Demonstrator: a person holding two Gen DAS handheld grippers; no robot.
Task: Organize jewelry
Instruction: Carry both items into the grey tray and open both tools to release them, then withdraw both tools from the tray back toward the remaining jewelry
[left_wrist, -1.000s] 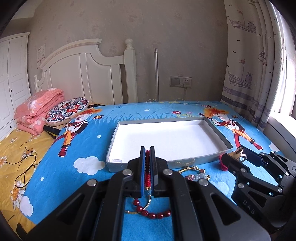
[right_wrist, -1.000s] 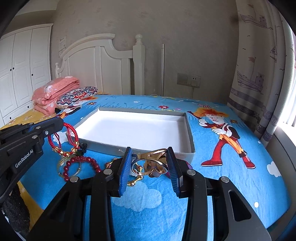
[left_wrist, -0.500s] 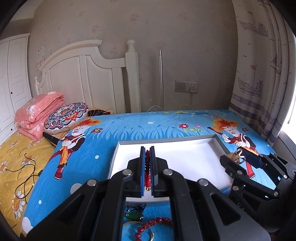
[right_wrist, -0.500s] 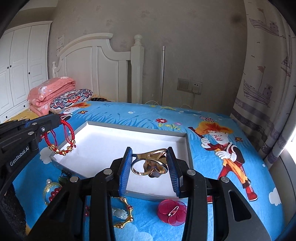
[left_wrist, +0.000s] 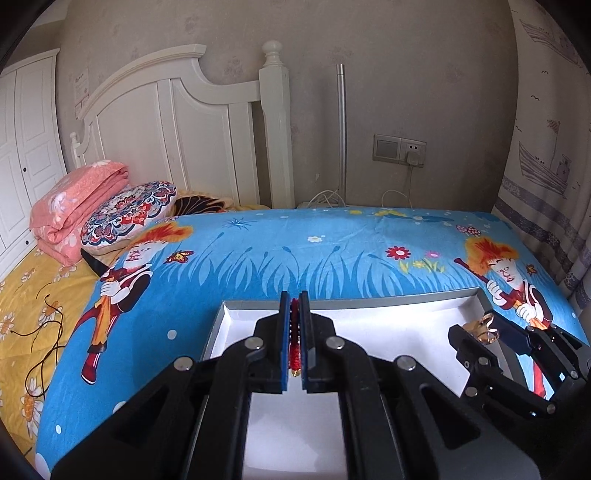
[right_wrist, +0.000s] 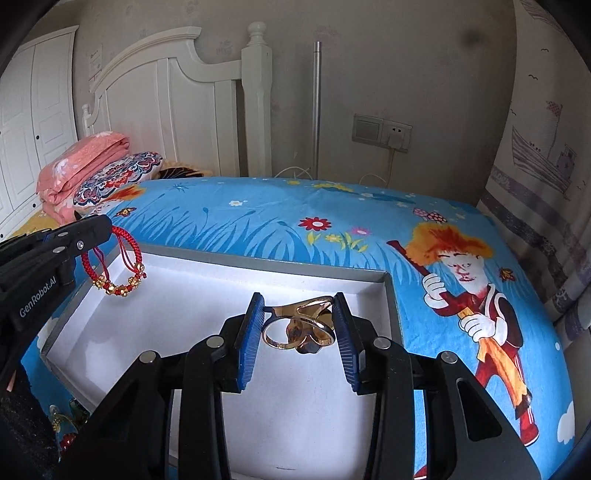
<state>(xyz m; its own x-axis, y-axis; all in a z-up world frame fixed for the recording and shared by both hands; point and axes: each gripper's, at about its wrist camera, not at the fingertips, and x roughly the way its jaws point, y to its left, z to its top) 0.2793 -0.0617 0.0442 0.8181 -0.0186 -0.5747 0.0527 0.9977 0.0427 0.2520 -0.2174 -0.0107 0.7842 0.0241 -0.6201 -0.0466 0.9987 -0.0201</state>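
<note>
Left gripper (left_wrist: 294, 328): jaws nearly closed, clamping a red braided bracelet (right_wrist: 114, 267) with gold beads. The bracelet hangs above the far left corner of the white tray (right_wrist: 391, 295), clear of the tray floor. Right gripper (right_wrist: 299, 326): jaws partly closed, gripping a gold ring piece (right_wrist: 299, 332) across its width, held above the tray's far right area. The tray rests on the blue cartoon bedsheet (right_wrist: 258, 229). Other jewelry (right_wrist: 70, 421) lies on the sheet beside the tray's near left corner, detail unclear.
</note>
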